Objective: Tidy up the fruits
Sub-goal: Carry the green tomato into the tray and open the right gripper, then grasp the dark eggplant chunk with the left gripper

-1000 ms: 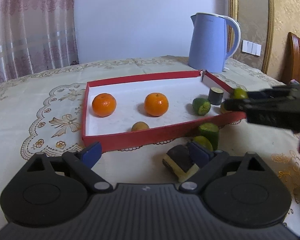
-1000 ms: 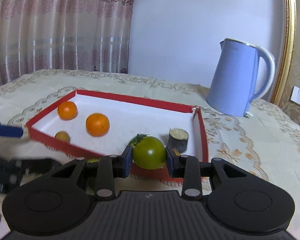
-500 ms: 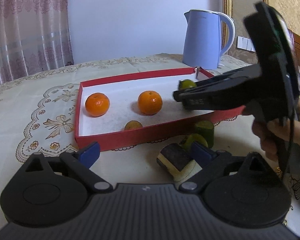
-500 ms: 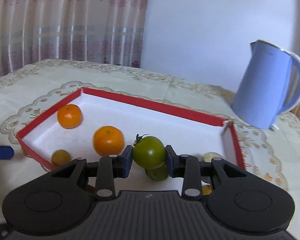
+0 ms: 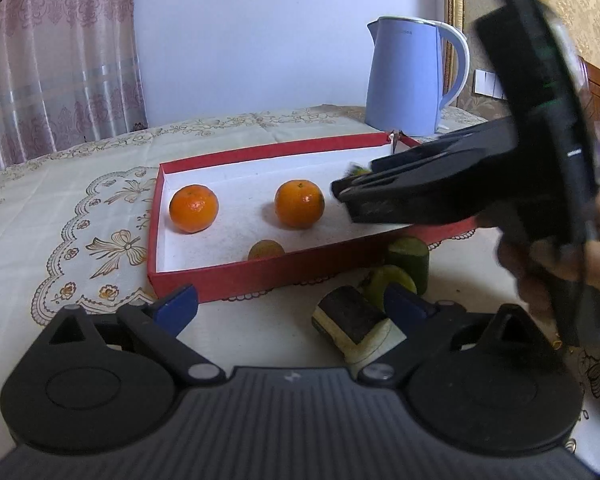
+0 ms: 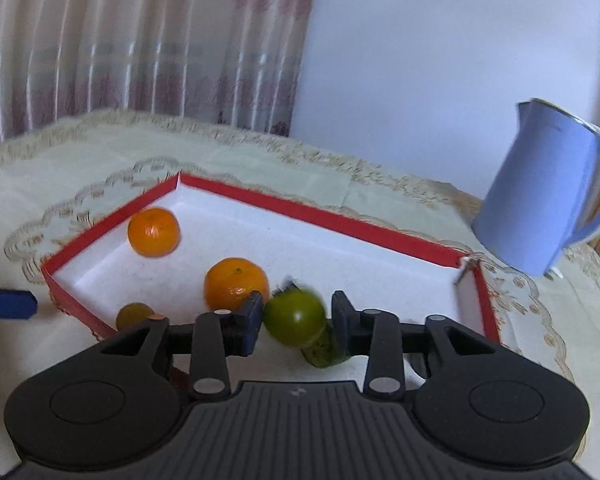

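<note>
A red tray (image 5: 260,272) with a white floor holds two oranges (image 5: 193,208) (image 5: 299,203) and a small yellow-brown fruit (image 5: 265,249). My right gripper (image 6: 298,322) is over the tray, jaws parted, with a green tomato (image 6: 294,317) blurred between them, its left side at the left pad and a gap at the right pad. A green piece (image 6: 323,350) lies under it. In the left wrist view the right gripper (image 5: 342,192) reaches over the tray. My left gripper (image 5: 290,304) is open and empty above the cloth near a dark-skinned chunk (image 5: 354,320).
A blue kettle (image 5: 410,80) stands behind the tray's far right corner. Green fruit pieces (image 5: 408,258) (image 5: 388,282) lie on the tablecloth outside the tray's front wall. The embroidered cloth (image 5: 60,216) covers the table; curtains hang behind.
My right gripper moved further left over the tray and tilted down. Its jaws have opened and the green tomato is coming loose. My left gripper has stayed still.
</note>
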Demonstrator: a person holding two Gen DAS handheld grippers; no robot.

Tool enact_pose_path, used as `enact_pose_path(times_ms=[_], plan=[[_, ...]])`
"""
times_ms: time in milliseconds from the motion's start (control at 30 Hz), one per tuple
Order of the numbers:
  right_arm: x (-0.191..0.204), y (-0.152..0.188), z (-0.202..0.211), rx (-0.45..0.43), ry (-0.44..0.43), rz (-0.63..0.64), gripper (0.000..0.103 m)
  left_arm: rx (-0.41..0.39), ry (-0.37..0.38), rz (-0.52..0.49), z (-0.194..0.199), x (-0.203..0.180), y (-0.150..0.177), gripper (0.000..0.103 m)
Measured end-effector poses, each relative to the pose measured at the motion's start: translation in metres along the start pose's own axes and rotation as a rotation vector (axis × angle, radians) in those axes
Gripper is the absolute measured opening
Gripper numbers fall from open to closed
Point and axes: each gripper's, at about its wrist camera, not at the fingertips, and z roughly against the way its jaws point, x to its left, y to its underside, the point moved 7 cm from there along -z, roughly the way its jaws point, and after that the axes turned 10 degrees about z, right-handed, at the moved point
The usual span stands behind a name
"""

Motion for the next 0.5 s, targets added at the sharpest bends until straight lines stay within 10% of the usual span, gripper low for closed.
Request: enact_pose_path(times_ms=[500], plan=[[-0.042,0.074,0.072,-0.075,0.061,-0.264,0.054,0.0,-0.023,-0.031,-0.002,-0.005,0.003,0.103]])
